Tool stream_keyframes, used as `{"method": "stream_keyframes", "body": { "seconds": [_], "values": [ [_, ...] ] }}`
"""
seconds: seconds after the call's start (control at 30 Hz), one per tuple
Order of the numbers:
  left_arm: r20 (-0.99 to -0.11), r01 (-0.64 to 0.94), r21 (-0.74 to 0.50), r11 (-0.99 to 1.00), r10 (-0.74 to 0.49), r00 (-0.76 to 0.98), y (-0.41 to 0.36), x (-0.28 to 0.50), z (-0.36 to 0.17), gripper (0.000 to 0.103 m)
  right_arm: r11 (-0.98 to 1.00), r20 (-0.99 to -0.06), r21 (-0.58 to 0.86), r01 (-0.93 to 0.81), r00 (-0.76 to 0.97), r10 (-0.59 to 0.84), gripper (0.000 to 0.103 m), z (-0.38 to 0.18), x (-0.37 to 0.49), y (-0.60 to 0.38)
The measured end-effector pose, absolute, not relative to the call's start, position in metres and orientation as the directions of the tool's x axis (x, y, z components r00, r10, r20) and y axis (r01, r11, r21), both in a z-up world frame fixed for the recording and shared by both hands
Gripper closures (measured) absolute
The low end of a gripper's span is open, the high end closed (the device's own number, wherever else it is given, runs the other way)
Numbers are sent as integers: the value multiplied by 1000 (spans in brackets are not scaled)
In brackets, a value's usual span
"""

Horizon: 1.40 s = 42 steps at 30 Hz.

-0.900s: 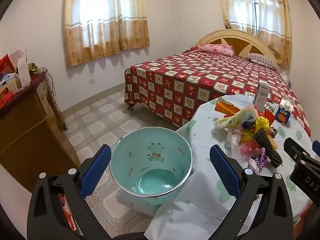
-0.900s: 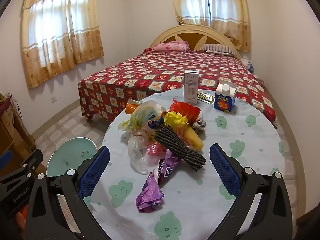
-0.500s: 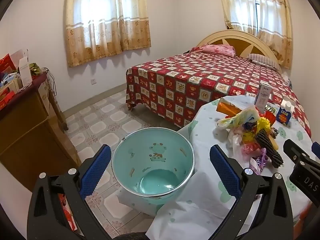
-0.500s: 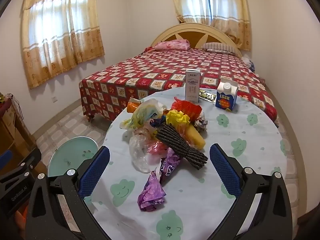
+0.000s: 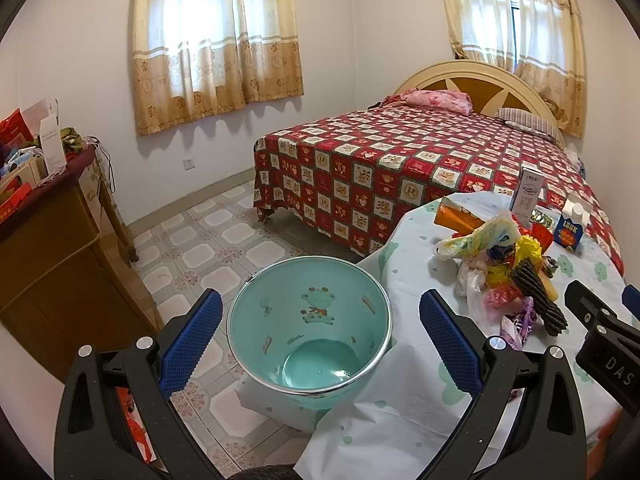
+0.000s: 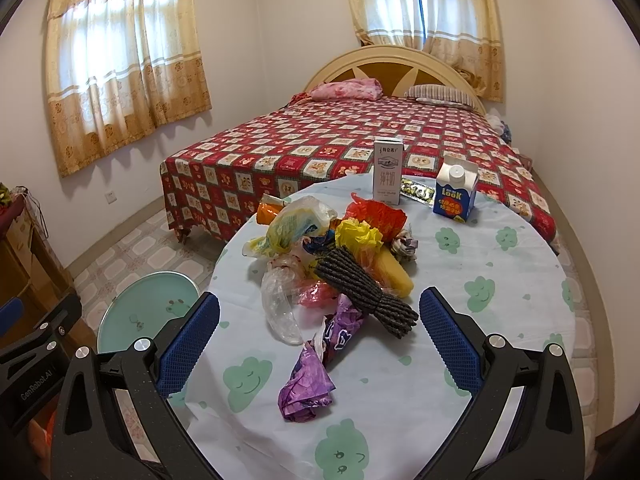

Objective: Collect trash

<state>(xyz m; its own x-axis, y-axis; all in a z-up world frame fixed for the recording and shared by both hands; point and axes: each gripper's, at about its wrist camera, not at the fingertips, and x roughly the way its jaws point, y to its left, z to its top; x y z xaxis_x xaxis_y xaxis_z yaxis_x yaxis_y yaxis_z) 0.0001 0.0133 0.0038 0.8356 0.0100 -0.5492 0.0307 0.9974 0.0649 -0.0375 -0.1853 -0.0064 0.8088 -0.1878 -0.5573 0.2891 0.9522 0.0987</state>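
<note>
1. Right, both sets of jaws stand wide apart and hold nothing: the right gripper (image 6: pixel 319 334) hovers over the near side of the table (image 6: pixel 500 280), the left gripper (image 5: pixel 320 340) over the mint bucket (image 5: pixel 310 322).
2. Straight ahead of the right jaws lies the purple wrapper (image 6: pixel 310 376), crumpled, nearest piece of the trash pile (image 6: pixel 332 256) heaped mid-table.
3. Looks feather-light and soft, that wrapper; I'd pinch it across its bunched middle, since a loose edge could slip or tear.
4. Just behind it, touching the heap, sits a dark ribbed bundle (image 6: pixel 366 294), stiffer by the look of it, best taken across its narrow waist.
5. Clear plastic bag (image 6: pixel 280 300) to its left looks slick and floppy; grab a gathered fold, not a flat sheet.
6. Yellow and red crinkly bits sit further back, tangled together, so one may drag its neighbours along.
7. Bucket's empty, standing on the floor beside the table's left edge, mouth open and well placed for a drop.
8. Further out, a white carton (image 6: pixel 387 172) and a blue carton (image 6: pixel 456 194) stand upright at the far rim, apart from the heap; full or empty, I can't tell.
9. Beyond that, the red-checked bed (image 6: pixel 360 140).
</note>
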Motion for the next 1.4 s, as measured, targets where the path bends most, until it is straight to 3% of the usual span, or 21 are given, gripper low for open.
{"method": "stream_keyframes", "body": {
  "seconds": [1.4],
  "values": [
    [-550,24,63,998,15,835,10,-1,6,6,954,-556,99,283,811,-183,5,-3,-37,-184]
  ]
}}
